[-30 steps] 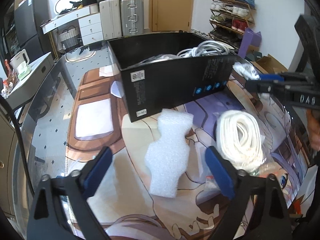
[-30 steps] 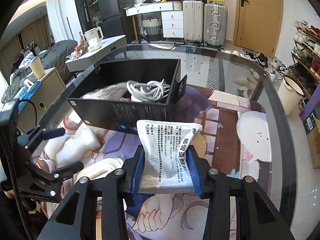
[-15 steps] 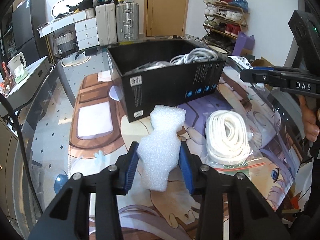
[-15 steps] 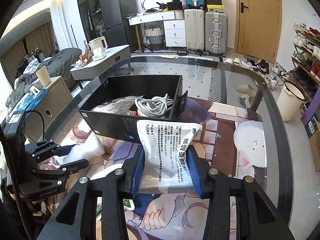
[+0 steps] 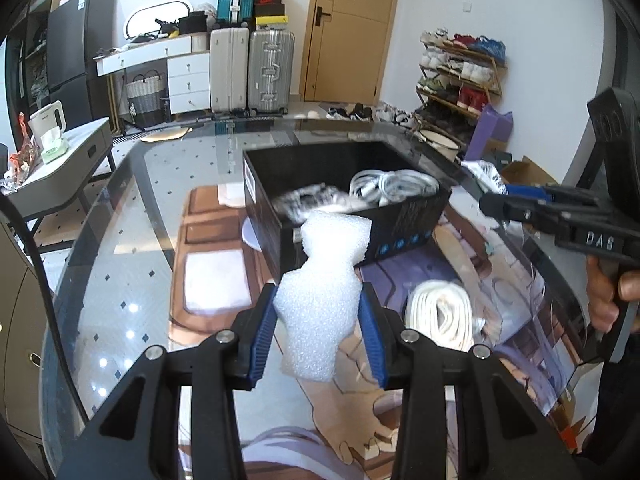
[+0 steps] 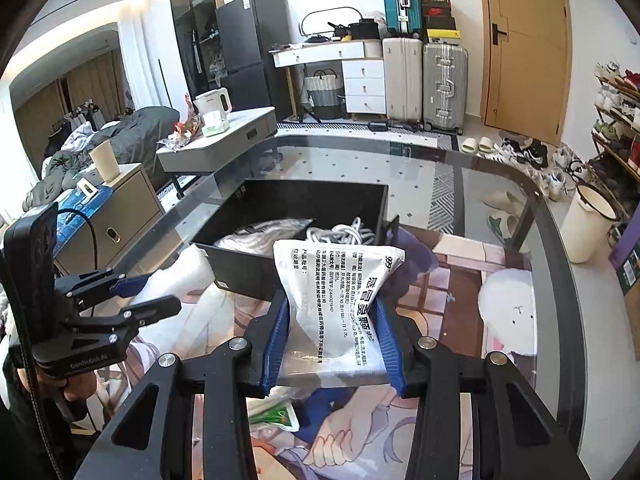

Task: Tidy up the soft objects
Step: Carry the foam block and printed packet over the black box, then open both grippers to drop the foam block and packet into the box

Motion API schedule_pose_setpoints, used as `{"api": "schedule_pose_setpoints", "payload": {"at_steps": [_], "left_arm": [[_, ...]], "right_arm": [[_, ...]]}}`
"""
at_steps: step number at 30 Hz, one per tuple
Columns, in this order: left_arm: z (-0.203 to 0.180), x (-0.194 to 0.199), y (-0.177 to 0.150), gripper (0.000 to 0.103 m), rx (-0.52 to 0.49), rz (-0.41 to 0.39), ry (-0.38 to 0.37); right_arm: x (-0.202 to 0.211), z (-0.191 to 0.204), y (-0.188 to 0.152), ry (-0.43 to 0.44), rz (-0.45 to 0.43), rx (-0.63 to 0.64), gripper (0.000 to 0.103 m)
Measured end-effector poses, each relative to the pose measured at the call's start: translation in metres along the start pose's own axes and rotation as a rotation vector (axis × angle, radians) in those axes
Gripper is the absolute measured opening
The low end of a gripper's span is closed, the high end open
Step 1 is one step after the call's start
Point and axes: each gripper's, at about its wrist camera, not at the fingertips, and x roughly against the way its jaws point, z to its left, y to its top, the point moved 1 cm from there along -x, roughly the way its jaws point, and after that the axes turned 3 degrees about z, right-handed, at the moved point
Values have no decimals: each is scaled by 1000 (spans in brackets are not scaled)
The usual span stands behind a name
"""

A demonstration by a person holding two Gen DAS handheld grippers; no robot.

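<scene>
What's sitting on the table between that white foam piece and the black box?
Nothing: in the left wrist view the foam piece, held by the left tool, overlaps the black box, with only the printed mat below.

1. The box (image 5: 360, 216) sits on the glass table (image 5: 120, 280), with a cable bundle (image 5: 394, 186) inside it.
2. A coiled strap (image 5: 440, 316) lies on the table in front of the box, toward its right.
3. Suitcases (image 5: 252, 72) stand by the door (image 5: 352, 28), well behind the table.
4. The shoe rack (image 5: 460, 76) is off to the right.
</scene>
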Motion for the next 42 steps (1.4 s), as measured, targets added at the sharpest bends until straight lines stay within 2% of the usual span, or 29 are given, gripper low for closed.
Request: {"api": "schedule_pose_setpoints", "payload": {"at_steps": [14,18,32,42], "left_arm": [[-3,-4,39,39,20,-61,3],[-2,-14,51,39,24,-56,10],[6,-45,74,39,96,-51,34],[5,-67,82,39,99,-27,47]], "right_arm": [[-12,16,29,20,-25,34,42],[-20,17,33,46,-33,26,42],[-49,16,51,11,-41,39,42],[-67,11,60,-11,-36,31,42]]}}
